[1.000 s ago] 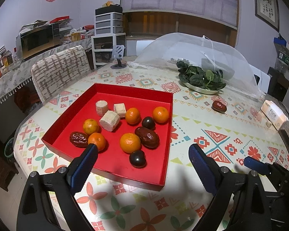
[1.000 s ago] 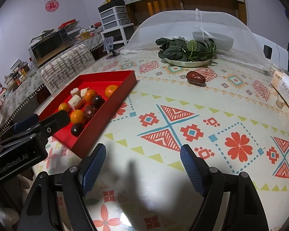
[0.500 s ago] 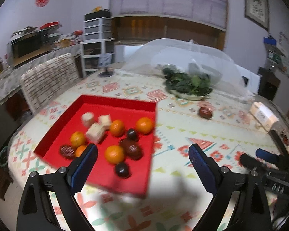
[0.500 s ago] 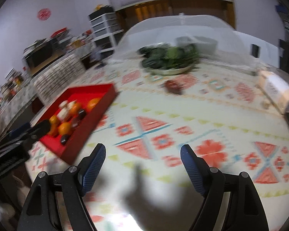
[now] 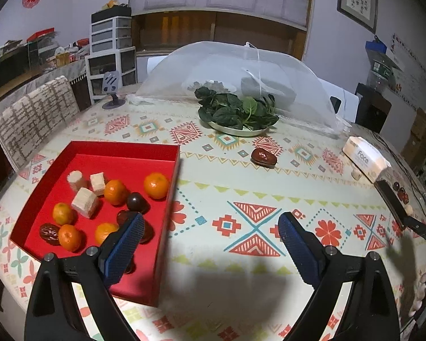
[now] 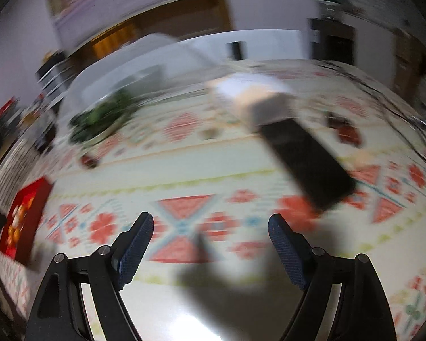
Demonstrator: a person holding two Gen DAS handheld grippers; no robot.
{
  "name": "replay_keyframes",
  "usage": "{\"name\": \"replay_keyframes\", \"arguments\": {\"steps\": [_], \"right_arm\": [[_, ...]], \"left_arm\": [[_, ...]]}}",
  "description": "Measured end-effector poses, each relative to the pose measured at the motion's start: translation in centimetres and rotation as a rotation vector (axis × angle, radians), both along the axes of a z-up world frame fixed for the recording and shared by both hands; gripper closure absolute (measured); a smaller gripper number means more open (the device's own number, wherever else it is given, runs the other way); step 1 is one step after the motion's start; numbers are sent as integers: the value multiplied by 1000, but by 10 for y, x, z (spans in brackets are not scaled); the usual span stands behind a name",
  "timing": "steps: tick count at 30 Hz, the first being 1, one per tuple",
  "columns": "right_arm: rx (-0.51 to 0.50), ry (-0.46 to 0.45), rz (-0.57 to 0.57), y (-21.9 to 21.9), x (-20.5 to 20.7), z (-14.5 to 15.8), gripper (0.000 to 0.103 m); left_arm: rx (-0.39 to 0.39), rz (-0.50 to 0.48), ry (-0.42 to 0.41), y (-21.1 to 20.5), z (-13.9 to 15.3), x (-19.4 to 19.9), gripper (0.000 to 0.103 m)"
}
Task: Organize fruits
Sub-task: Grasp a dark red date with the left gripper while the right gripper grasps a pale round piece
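A red tray (image 5: pixel 122 149) on the patterned table holds several oranges (image 5: pixel 156 185), dark round fruits (image 5: pixel 135 201), dates (image 5: pixel 48 233) and pale cut chunks (image 5: pixel 84 201). A loose dark red date (image 5: pixel 263 157) lies on the cloth near the greens plate. More small dark fruits (image 5: pixel 401 191) lie at the far right beside a black flat object (image 6: pixel 306 162). My left gripper (image 5: pixel 210 233) is open and empty, over the tray's near right corner. My right gripper (image 6: pixel 210 236) is open and empty above bare cloth; its view is motion-blurred, with the tray (image 6: pixel 22 221) at far left.
A plate of leafy greens (image 5: pixel 238 113) sits in front of a white mesh food cover (image 5: pixel 241 76). A white "Face" box (image 5: pixel 365 159) lies at the right edge. A woven chair (image 5: pixel 34 116) stands at the left. A phone stand (image 5: pixel 112 91) is at the back.
Both grippers have swung right across the table. The left view now shows the loose date nearer centre. The right view now faces the white box and black object, heavily blurred.
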State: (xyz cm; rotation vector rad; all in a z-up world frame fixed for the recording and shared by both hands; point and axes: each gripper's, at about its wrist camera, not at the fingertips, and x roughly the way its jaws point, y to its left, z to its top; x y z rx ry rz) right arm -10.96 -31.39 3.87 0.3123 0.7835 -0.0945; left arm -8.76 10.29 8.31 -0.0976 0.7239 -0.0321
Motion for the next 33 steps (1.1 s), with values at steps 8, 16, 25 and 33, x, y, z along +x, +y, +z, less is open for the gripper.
{"name": "replay_keyframes", "arguments": {"steps": [8, 16, 25, 33], "right_arm": [[140, -13, 85, 4, 49, 4, 16], [-12, 81, 64, 36, 168, -22, 23], [-55, 109, 42, 33, 198, -37, 71], [13, 71, 77, 26, 192, -35, 71]], "left_arm": [[-166, -99, 111, -27, -13, 59, 8], [-235, -56, 184, -32, -34, 119, 8], [-192, -46, 229, -56, -59, 170, 8], [-77, -30, 182, -83, -69, 202, 8]]}}
